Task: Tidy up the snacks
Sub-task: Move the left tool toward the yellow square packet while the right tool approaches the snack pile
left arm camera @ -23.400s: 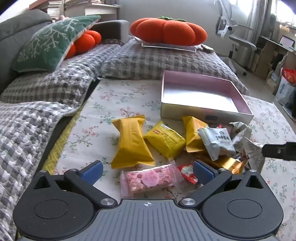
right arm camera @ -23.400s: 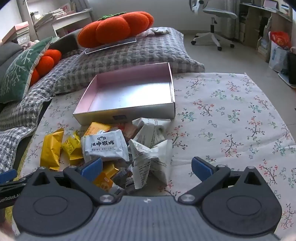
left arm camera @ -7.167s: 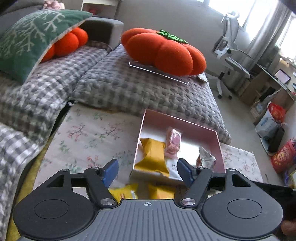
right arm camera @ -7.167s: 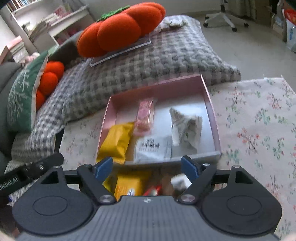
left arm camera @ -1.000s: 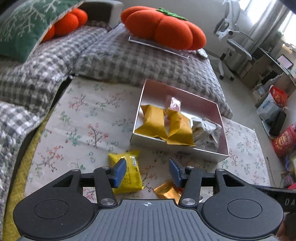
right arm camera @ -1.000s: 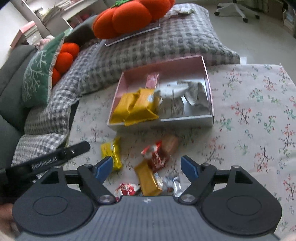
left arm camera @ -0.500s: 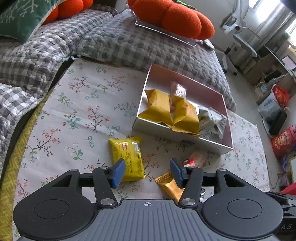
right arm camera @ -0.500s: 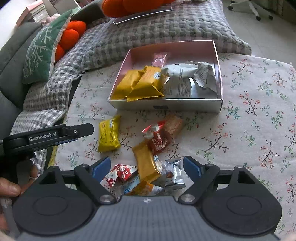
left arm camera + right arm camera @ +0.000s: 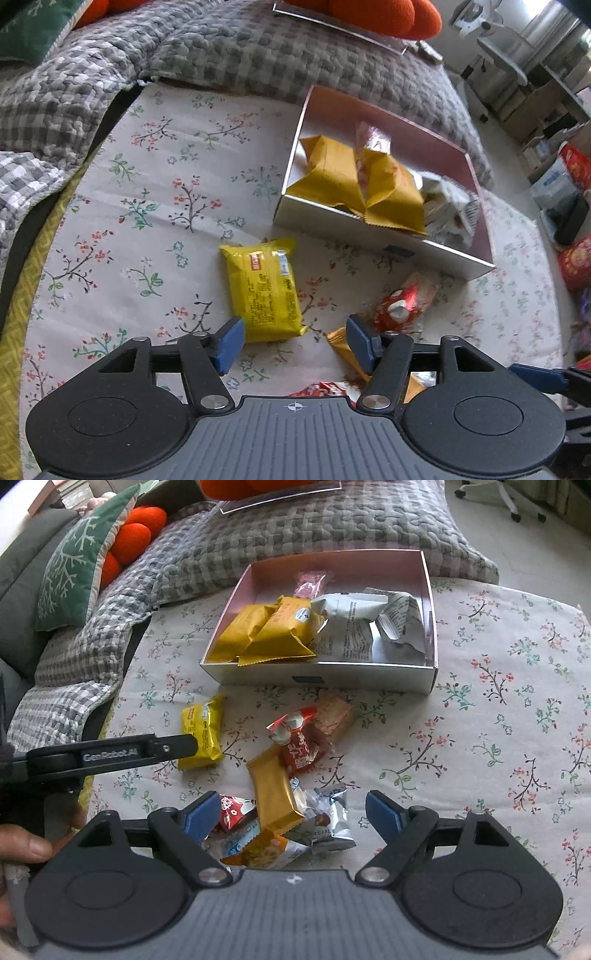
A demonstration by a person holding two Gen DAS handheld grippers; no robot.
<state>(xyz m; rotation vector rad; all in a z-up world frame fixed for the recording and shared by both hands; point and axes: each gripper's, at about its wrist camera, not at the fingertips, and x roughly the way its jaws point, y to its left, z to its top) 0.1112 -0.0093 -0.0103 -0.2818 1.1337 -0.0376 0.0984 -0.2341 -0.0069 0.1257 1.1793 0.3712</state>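
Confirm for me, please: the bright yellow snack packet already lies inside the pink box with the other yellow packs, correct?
Not quite: the bright yellow snack packet lies on the floral cloth, outside the pink box, between the left gripper's open fingers. The left wrist view shows this.

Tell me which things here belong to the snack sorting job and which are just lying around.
Part of the job:
pink box, partly filled
bright yellow packet on the cloth
red wrapper snack
gold bar packet
small pile of mixed wrappers

Just lying about:
green snowflake cushion
orange pumpkin cushion
grey checked blanket
office chair
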